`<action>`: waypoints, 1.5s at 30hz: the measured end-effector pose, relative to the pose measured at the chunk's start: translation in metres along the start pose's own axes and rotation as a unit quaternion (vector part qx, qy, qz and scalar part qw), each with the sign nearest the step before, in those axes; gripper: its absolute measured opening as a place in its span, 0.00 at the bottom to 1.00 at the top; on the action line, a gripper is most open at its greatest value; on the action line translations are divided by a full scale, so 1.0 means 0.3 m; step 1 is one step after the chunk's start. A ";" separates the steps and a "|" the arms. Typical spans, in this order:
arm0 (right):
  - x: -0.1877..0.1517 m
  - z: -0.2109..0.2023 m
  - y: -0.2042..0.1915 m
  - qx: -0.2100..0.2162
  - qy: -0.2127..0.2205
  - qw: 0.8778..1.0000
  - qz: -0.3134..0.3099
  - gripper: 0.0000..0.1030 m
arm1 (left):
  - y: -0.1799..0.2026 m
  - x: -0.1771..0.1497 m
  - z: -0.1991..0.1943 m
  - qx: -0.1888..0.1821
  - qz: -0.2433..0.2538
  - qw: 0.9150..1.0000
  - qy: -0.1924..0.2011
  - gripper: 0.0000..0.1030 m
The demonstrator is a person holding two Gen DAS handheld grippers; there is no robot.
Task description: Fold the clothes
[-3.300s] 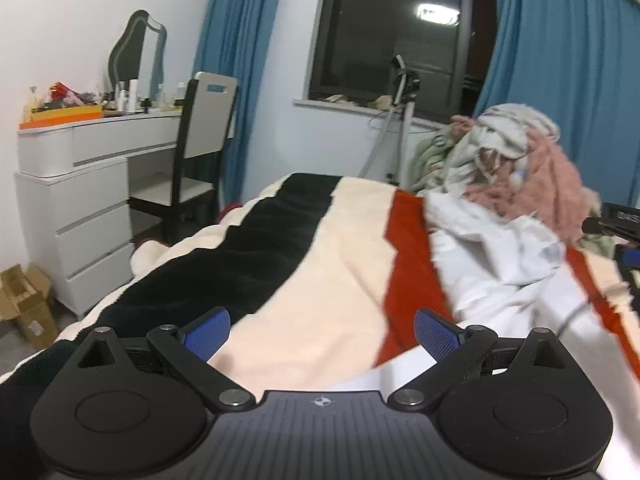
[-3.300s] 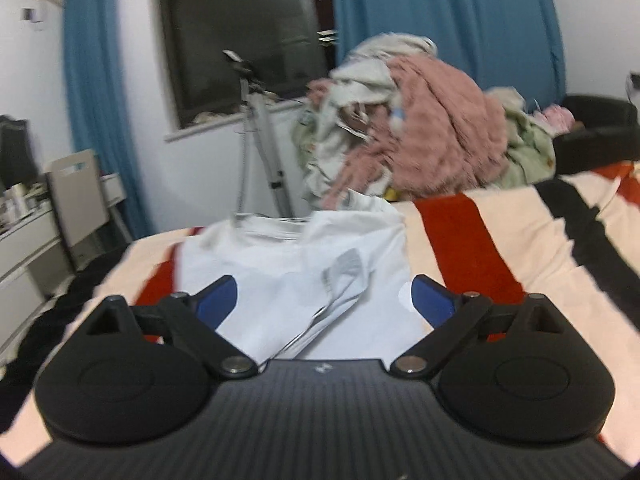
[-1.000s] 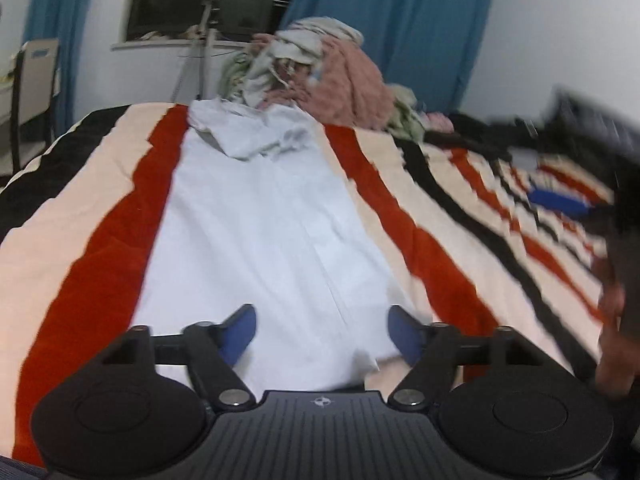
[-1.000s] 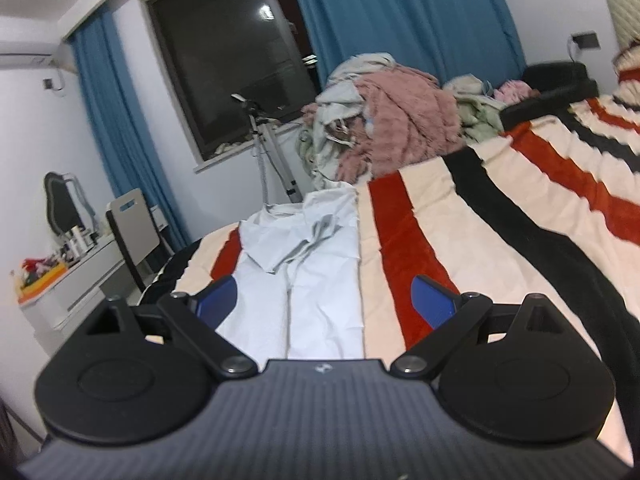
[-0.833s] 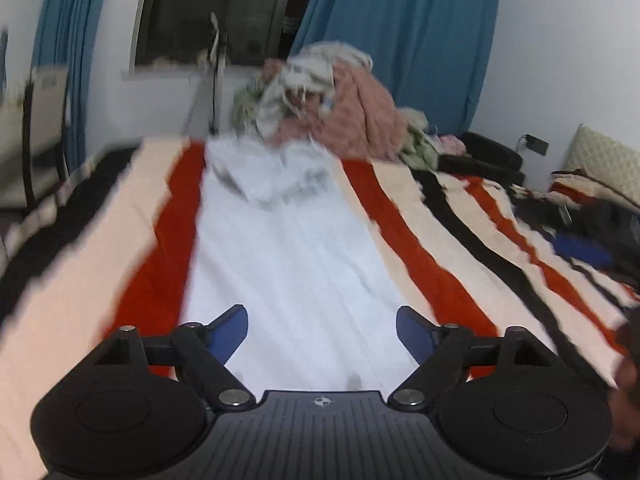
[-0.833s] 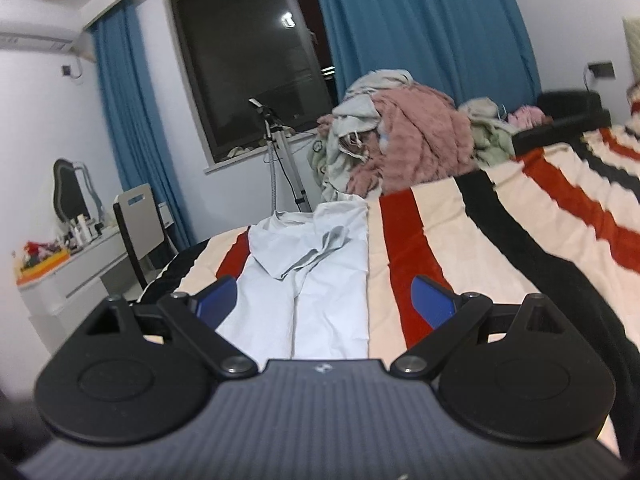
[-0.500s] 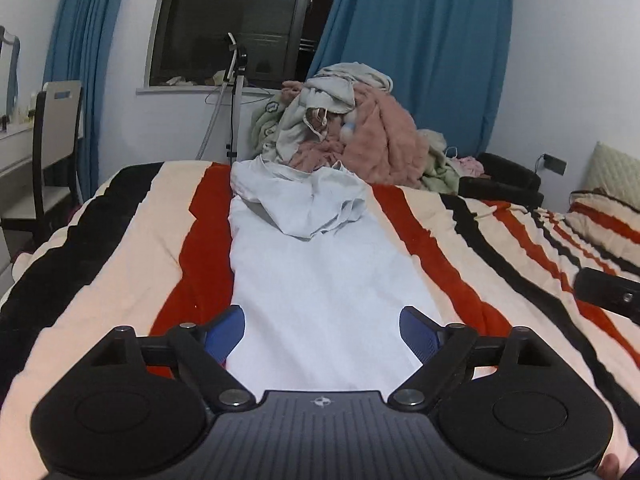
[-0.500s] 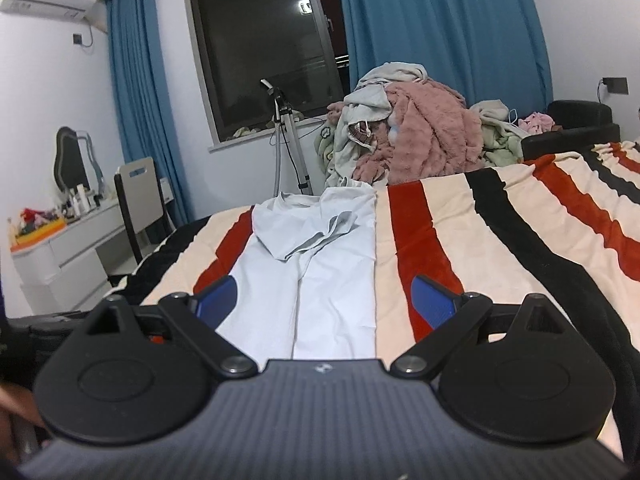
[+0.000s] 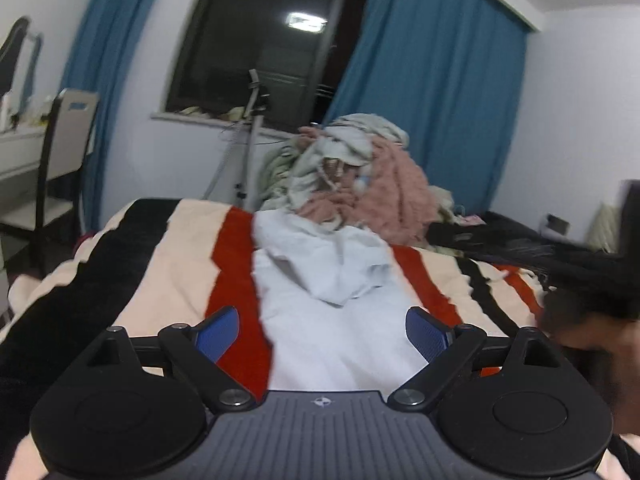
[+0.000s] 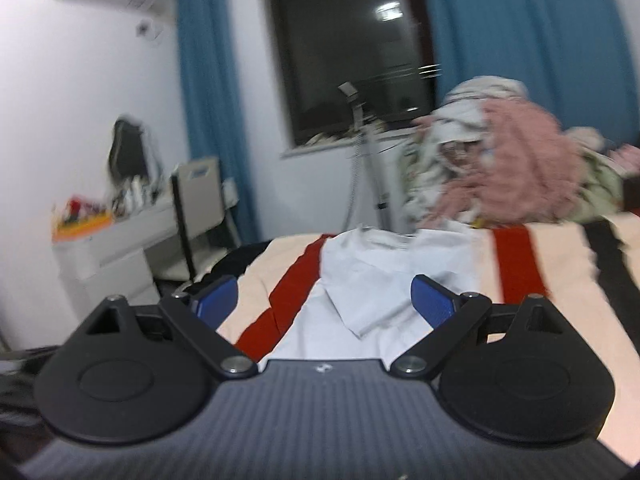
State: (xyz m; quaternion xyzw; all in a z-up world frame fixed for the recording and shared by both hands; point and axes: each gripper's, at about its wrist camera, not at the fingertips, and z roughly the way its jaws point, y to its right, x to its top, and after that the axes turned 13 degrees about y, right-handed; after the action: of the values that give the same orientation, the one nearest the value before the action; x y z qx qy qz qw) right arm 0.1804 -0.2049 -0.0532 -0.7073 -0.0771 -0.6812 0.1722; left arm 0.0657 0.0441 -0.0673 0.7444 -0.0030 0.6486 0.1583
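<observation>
Left wrist view gives me no writing to read; I can make out no brand or label anywhere, and the right wrist view is too blurred for any. The left gripper (image 9: 323, 330) has its blue pads spread wide, gripping nothing, above the white garment (image 9: 324, 304). That garment lies lengthwise on the striped blanket (image 9: 180, 264), smooth at the near end and bunched into rumpled folds at the far end, just before the pile of clothes (image 9: 360, 176). The right gripper (image 10: 325, 294) is likewise spread and empty over the same white garment (image 10: 384, 280).
</observation>
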 end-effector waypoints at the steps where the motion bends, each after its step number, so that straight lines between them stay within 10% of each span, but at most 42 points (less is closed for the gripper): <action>1: -0.023 0.074 -0.006 0.013 -0.010 0.999 -0.032 0.92 | -0.021 -0.006 0.013 0.008 -0.007 1.000 0.001 0.89; 3: -0.089 0.228 -0.022 0.031 -0.046 0.993 -0.108 0.92 | -0.053 -0.015 0.038 0.020 -0.013 1.000 0.005 0.89; 6: -0.199 0.433 -0.017 0.026 -0.126 0.976 -0.174 0.59 | -0.091 -0.033 0.070 0.034 -0.023 0.999 0.001 0.89; 11: -0.358 0.588 -0.008 0.022 -0.202 0.942 -0.266 0.59 | -0.107 -0.056 0.098 0.044 -0.037 0.998 -0.012 0.89; 12: -0.373 0.600 -0.009 0.023 -0.197 0.938 -0.284 0.58 | -0.103 -0.058 0.096 0.043 -0.034 0.998 -0.010 0.89; 14: -0.361 0.626 -0.008 0.014 -0.176 0.940 -0.291 0.14 | -0.094 -0.066 0.098 0.045 -0.026 0.999 -0.005 0.89; 19: -0.246 0.712 0.065 -0.027 -0.102 0.959 -0.262 0.08 | -0.073 -0.086 0.103 0.050 -0.007 0.999 0.008 0.89; 24: -0.131 0.868 0.204 -0.112 -0.033 0.965 -0.236 0.08 | -0.078 -0.135 0.167 0.044 0.003 0.999 -0.023 0.89; 29: -0.176 1.063 0.394 -0.194 -0.086 0.954 -0.213 0.08 | -0.079 -0.206 0.235 0.038 0.015 0.998 -0.057 0.89; 36: -0.209 1.031 0.527 -0.182 -0.069 0.977 -0.091 0.12 | -0.079 -0.257 0.293 0.030 0.021 0.996 -0.079 0.89; 38: -0.185 0.983 0.522 -0.179 -0.063 0.980 -0.060 0.37 | -0.080 -0.256 0.292 0.032 0.022 0.996 -0.078 0.89; 40: -0.160 0.935 0.517 -0.175 -0.057 0.982 -0.029 0.87 | -0.082 -0.247 0.286 0.035 0.017 0.996 -0.075 0.89; 45: -0.078 0.737 0.437 -0.161 -0.040 0.986 -0.002 0.85 | -0.096 -0.234 0.274 0.031 -0.019 0.995 -0.092 0.89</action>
State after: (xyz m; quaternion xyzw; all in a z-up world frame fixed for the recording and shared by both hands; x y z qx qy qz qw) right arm 0.4311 -0.2467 -0.0974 -0.7523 0.0254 -0.6563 0.0515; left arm 0.1399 0.0377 -0.1509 0.8054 0.0166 0.5741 0.1465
